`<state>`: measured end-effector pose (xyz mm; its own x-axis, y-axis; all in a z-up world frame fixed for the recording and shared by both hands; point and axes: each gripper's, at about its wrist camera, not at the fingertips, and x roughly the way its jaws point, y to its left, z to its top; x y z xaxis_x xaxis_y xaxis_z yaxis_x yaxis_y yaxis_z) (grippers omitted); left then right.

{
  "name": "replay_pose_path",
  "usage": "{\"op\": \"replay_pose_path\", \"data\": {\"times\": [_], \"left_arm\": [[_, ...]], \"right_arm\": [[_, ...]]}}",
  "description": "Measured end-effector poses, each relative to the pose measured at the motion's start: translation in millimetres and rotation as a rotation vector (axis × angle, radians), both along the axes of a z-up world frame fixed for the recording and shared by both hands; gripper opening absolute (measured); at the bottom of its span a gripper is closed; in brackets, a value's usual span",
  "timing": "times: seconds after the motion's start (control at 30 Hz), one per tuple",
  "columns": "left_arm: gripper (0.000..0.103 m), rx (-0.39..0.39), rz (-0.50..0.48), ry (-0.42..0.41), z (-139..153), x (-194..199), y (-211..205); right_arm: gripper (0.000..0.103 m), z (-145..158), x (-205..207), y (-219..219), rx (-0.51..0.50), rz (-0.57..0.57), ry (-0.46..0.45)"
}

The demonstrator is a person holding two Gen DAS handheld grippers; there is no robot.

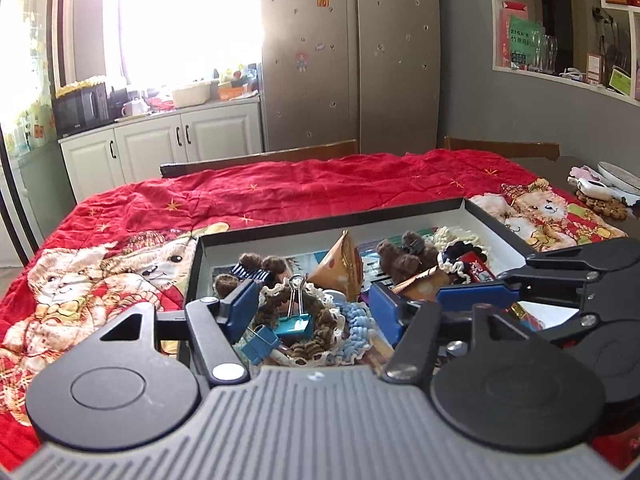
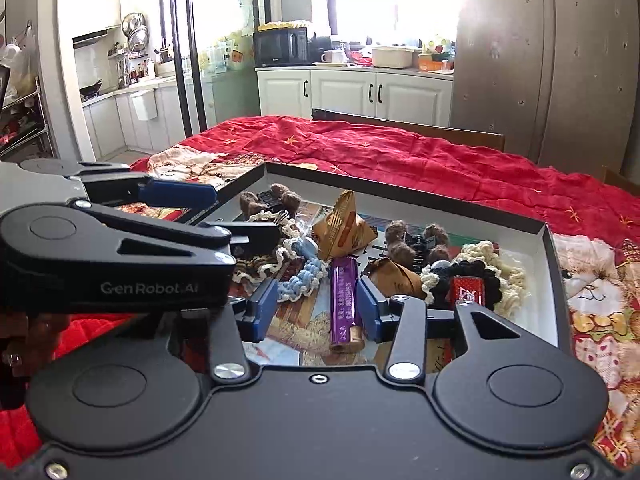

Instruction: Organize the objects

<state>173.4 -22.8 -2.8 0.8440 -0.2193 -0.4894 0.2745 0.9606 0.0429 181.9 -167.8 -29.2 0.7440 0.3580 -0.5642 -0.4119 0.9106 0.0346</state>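
A black-rimmed white box tray (image 1: 320, 220) (image 2: 400, 194) sits on a red bear-print blanket and holds several small items. My left gripper (image 1: 312, 308) hangs open over its near left part, above a teal binder clip (image 1: 296, 320), a brown-and-cream scrunchie (image 1: 320, 320) and a light blue scrunchie (image 1: 356, 332). Nothing is pressed between its pads. My right gripper (image 2: 316, 306) is open low over the tray. A purple wrapped bar (image 2: 344, 300) lies between its fingers, close to the right pad and not gripped. A gold pyramid packet (image 2: 344, 228) stands behind.
Brown pom-pom hair clips (image 2: 416, 244), a red packet (image 2: 466, 290) and a cream scrunchie (image 2: 504, 272) fill the tray's right side. In the right wrist view the left gripper (image 2: 248, 216) crosses from the left. Chair backs (image 1: 260, 160) stand beyond the table; small white things (image 1: 596, 188) lie at far right.
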Motion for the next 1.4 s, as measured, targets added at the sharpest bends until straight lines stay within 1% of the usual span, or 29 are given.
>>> {"op": "replay_pose_path", "data": {"times": [0.1,0.4,0.53,0.63,0.8,0.87,1.1,1.27,1.4], "left_arm": [[0.078,-0.006,0.007,-0.012,6,-6,2],[0.079,0.005,0.029,-0.030,19,-24,8],[0.082,0.000,0.036,-0.031,22,-33,14],[0.082,0.013,0.039,-0.038,24,-43,16],[0.086,0.011,0.033,-0.044,28,-64,20],[0.086,0.004,0.031,-0.040,30,-72,22],[0.090,-0.010,0.021,-0.041,35,-103,26],[0.090,-0.029,0.037,-0.028,35,-120,33],[0.094,-0.043,0.045,-0.013,35,-134,36]], "right_arm": [[0.045,5,-8,-4,-0.002,-0.003,-0.009],[0.046,20,-30,-16,-0.005,-0.019,-0.041],[0.046,25,-40,-24,0.001,-0.033,-0.046],[0.046,30,-50,-30,0.008,-0.042,-0.057],[0.049,40,-71,-37,0.007,-0.053,-0.072],[0.050,43,-80,-38,0.009,-0.063,-0.074],[0.051,53,-109,-41,-0.005,-0.096,-0.085],[0.056,61,-130,-44,-0.013,-0.114,-0.093],[0.060,65,-149,-47,-0.031,-0.135,-0.099]]}}
